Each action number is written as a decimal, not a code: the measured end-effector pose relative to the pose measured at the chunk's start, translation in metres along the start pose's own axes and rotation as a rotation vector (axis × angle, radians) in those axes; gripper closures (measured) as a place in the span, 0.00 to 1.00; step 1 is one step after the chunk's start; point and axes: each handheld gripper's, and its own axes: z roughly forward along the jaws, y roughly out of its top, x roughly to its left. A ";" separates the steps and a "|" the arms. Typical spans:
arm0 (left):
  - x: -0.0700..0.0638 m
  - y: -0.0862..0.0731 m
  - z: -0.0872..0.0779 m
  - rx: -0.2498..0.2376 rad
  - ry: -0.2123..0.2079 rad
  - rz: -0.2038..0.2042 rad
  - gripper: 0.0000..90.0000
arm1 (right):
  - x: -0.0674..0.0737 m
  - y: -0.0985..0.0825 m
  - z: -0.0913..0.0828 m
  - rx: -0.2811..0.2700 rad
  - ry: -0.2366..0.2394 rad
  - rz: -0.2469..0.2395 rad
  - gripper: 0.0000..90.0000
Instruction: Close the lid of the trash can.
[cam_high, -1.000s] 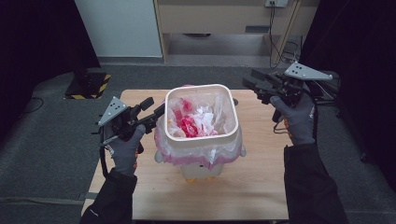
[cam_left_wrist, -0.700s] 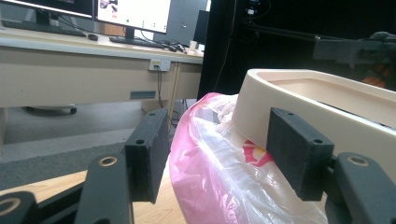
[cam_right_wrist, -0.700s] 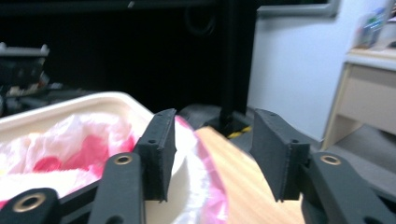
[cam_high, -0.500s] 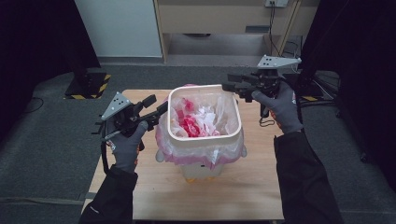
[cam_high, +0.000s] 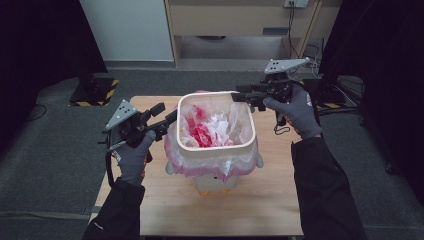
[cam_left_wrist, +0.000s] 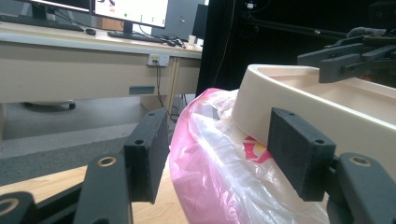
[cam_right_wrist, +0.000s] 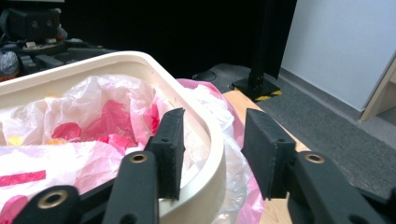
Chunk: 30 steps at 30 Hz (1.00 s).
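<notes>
Both tongs stand apart astride the bin rim (cam_high: 215, 147), the right tongs (cam_right_wrist: 212, 144) just closing; pink liner (cam_left_wrist: 201, 154) hides the bin's sides.

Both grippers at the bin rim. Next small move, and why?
Probably finish closing the right gripper on the cream rim. Its jaws straddle that rim, one inside and one outside over the pink bag, and have just been closing, with gaps on both sides. The left gripper waits open around the bag at the opposite side of the bin.

L gripper (cam_high: 167, 119) jaws apart, R gripper (cam_high: 239, 96) jaws closing
</notes>
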 end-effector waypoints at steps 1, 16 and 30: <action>0.000 0.000 0.000 0.000 0.000 0.001 0.42 | 0.000 0.001 0.000 0.006 0.010 0.004 0.71; -0.001 0.002 0.000 -0.011 -0.015 0.004 0.42 | 0.004 0.004 0.007 0.050 -0.007 -0.012 0.83; -0.002 0.013 -0.009 -0.066 0.005 -0.005 0.39 | 0.008 0.002 0.006 0.051 -0.060 -0.098 0.85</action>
